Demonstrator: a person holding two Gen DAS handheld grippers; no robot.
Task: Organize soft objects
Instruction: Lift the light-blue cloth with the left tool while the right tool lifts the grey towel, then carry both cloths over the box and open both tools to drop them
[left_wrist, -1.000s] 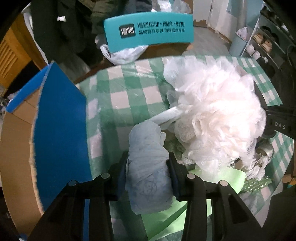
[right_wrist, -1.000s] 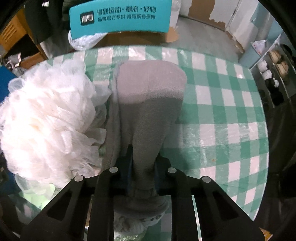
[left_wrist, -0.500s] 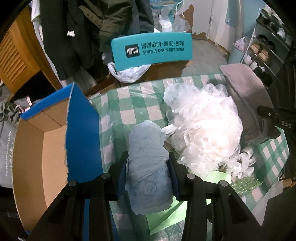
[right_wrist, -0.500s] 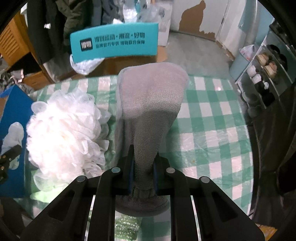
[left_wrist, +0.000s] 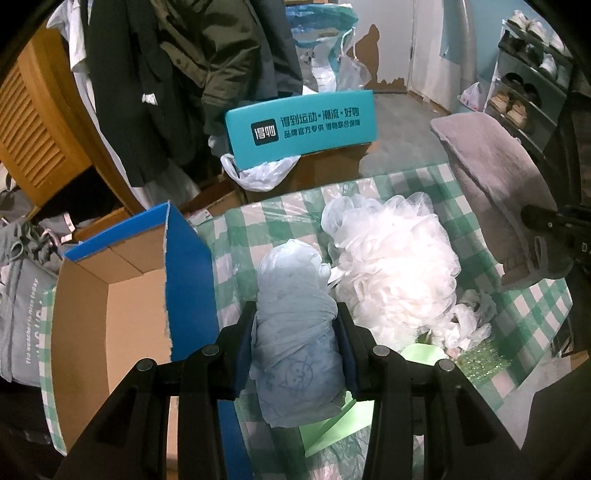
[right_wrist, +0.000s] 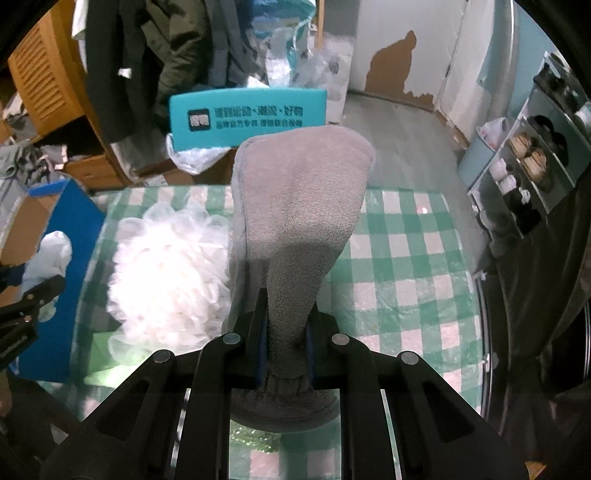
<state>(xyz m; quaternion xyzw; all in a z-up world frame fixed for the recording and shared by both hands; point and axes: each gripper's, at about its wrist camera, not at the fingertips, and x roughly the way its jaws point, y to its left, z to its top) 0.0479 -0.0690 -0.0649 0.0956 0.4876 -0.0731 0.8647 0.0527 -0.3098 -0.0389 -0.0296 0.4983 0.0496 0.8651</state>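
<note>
My left gripper (left_wrist: 295, 325) is shut on a rolled pale-blue bundle (left_wrist: 291, 295) with a small drawing on it, held above the green checked table (left_wrist: 236, 236). A big white mesh bath puff (left_wrist: 399, 266) lies on the table just right of the bundle. My right gripper (right_wrist: 286, 321) is shut on a grey fleece cloth (right_wrist: 299, 206), which stands up from the jaws above the table. The same grey cloth (left_wrist: 487, 173) shows at the right of the left wrist view. The puff (right_wrist: 166, 273) and the blue bundle (right_wrist: 48, 254) appear at the left in the right wrist view.
An open cardboard box (left_wrist: 110, 295) with blue outer walls stands at the table's left edge. A teal box flap with printed text (left_wrist: 303, 125) rises behind the table. Light-green sheets (left_wrist: 421, 354) and crumpled plastic (left_wrist: 465, 321) lie under the puff. A shoe rack (right_wrist: 535, 155) stands right.
Both grippers have risen with their loads, so the table and puff look smaller and the open box has come into view. The grey cloth has lifted off the table.
</note>
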